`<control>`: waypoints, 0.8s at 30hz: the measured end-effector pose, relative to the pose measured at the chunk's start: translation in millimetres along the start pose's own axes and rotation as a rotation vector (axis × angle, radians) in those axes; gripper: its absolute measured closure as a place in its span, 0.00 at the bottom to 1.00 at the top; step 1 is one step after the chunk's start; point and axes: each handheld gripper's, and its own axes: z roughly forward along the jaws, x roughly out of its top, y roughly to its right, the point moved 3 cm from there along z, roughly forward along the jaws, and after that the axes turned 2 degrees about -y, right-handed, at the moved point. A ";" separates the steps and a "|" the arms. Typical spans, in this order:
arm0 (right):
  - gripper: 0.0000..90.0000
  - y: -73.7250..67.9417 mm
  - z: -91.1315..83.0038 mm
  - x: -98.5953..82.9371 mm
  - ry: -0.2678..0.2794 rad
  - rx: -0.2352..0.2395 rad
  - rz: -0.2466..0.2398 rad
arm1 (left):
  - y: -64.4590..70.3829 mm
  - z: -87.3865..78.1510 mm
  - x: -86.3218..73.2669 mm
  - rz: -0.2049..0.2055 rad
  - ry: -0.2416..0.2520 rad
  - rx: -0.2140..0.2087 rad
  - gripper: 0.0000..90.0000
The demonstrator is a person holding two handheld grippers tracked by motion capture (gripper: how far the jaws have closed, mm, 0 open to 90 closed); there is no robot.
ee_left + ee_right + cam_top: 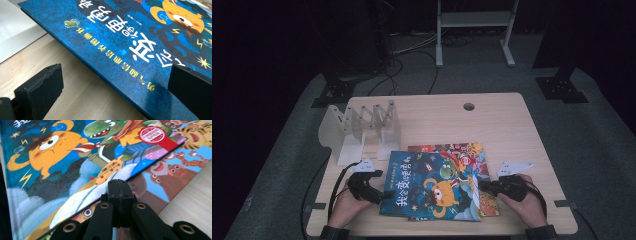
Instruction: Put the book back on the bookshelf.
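A blue picture book (432, 187) with an orange monster on its cover lies on top of a colourful animal book (467, 150) at the table's front centre. My left gripper (384, 194) is at the blue book's left edge. It is open, and the blue book's (125, 37) edge runs between its pads (40, 85), with one pad over the cover. My right gripper (482, 186) is at the right side of the stack. It (120, 187) is shut with nothing between its jaws, its tip at the blue book's (62, 170) edge over the animal book (170, 175).
A white accordion book rack (362, 127) stands at the back left of the wooden table (502, 125); its base (15, 30) lies just beyond the blue book. A cable hole (469, 106) sits near the far edge. A white frame (474, 22) stands on the floor behind.
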 end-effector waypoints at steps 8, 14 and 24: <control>0.99 -3.6 4.3 1.1 -0.017 0.012 -0.026 | 3.3 7.7 -0.1 -0.010 -0.002 -0.049 0.00; 0.99 -7.3 8.1 3.7 -0.018 0.027 -0.037 | 1.7 7.3 -0.7 -0.025 -0.006 -0.054 0.00; 0.74 -13.3 17.3 12.0 -0.005 -0.012 -0.091 | -3.9 5.6 -7.8 -0.082 0.006 -0.092 0.00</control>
